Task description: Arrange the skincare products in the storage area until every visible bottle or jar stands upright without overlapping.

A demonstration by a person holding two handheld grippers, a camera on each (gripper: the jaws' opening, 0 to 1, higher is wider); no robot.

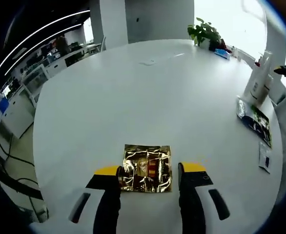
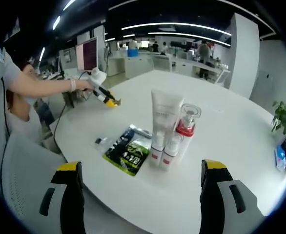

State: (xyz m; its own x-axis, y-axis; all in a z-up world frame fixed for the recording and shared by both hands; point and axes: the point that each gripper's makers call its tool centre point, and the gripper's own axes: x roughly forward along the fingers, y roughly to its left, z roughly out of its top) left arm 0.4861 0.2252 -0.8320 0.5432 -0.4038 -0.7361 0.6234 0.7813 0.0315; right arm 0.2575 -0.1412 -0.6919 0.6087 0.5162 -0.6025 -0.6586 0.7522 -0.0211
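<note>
The skincare products stand upright in a tight cluster on the white bench in the right gripper view: a tall white tube standing on its cap, a clear bottle with a red collar just beside it, and a smaller white bottle with a red band in front, all touching or nearly so; their printing is too small to read; a dark green sachet lies flat just left of them, its lettering illegible; the right tool hovers short of the cluster, jaws spread wide, holding nothing; farther back a person's hand holds the left tool, whose spread jaws flank a crinkled gold foil packet lying flat, possibly touching it.
</note>
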